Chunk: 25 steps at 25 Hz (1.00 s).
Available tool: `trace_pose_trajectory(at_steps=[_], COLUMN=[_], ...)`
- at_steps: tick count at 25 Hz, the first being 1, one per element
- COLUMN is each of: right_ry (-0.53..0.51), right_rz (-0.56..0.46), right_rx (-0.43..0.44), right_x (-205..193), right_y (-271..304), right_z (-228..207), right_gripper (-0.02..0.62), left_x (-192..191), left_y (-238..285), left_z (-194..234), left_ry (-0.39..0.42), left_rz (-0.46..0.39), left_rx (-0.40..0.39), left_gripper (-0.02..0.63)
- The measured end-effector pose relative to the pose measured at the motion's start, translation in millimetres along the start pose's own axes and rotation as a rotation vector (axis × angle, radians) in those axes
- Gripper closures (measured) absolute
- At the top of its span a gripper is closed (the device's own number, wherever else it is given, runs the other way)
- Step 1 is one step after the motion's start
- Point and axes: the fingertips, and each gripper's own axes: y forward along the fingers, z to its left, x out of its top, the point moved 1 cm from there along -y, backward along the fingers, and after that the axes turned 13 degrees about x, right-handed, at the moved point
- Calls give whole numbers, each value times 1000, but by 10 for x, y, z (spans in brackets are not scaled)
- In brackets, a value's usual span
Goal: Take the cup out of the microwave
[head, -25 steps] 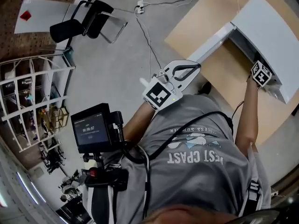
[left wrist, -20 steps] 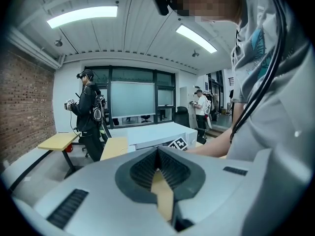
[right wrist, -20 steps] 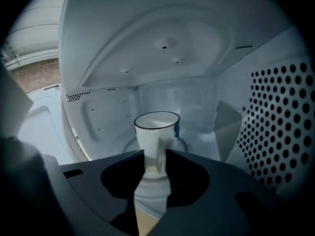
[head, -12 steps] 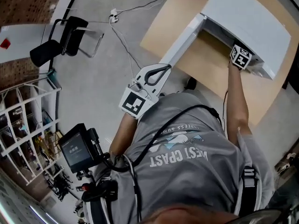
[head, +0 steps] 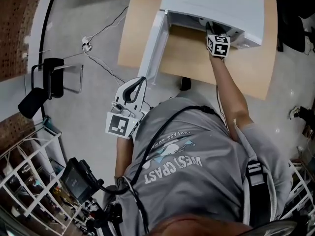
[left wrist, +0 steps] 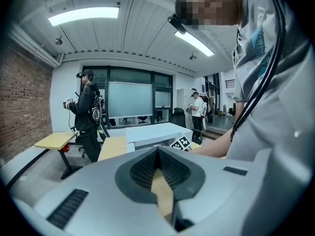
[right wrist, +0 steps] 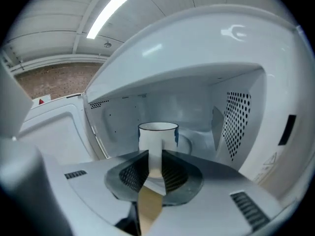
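A white cup (right wrist: 157, 132) with a dark rim stands inside the open white microwave (head: 211, 4), whose door (head: 150, 48) swings out to the left. My right gripper (right wrist: 155, 154) reaches into the cavity. Its jaws have just been closing and now clamp the cup's near wall. In the head view the right gripper (head: 212, 29) sits in the microwave's mouth and the cup is hidden. My left gripper (head: 134, 85) hangs beside the table's left edge, over the floor. Its jaws meet at the tips, and the left gripper (left wrist: 157, 150) holds nothing.
The microwave stands on a wooden table (head: 256, 68). On the floor to the left are a black chair (head: 44, 82) and a power strip with cables (head: 86, 44). A white shelf rack (head: 24, 181) stands lower left. A person (left wrist: 88, 112) stands far off by another table.
The head view has swung, so the microwave now sits at the top. My right gripper stays in the microwave's mouth. My left gripper has drawn back from the door toward my body.
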Motion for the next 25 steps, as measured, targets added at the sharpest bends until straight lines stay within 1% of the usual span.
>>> trace_pose_trajectory(at_steps=[4,7,8,12,17,20,25], right_ry=[-20,-43,-50,-57,-57,-65,-87], right_rz=[-18,-30,-34,-47,-76,-98,-130], right_rx=[29,45,47,49,47,45,38], right_x=[-9,2,8,0,-30,-21,54], right_y=[-38,-150,-197,-364,-623,-800,-1257], right_z=[124,221,261,441,689,855,1198], right_gripper=[528,528,528,528,528,528,528], left_x=[-42,-171,-188,-231,-312,-398,-420], left_y=[-35,-160,-209,-387,-644,-802,-1201], left_z=[31,8,-10,-50,-17,-1,-24], left_ry=[6,42,44,25,33,57,58], left_rz=[-4,29,27,-2,-17,-22,-48], left_rx=[7,8,5,-9,-23,-39,-61], left_gripper=[563,563,563,563,563,563,563])
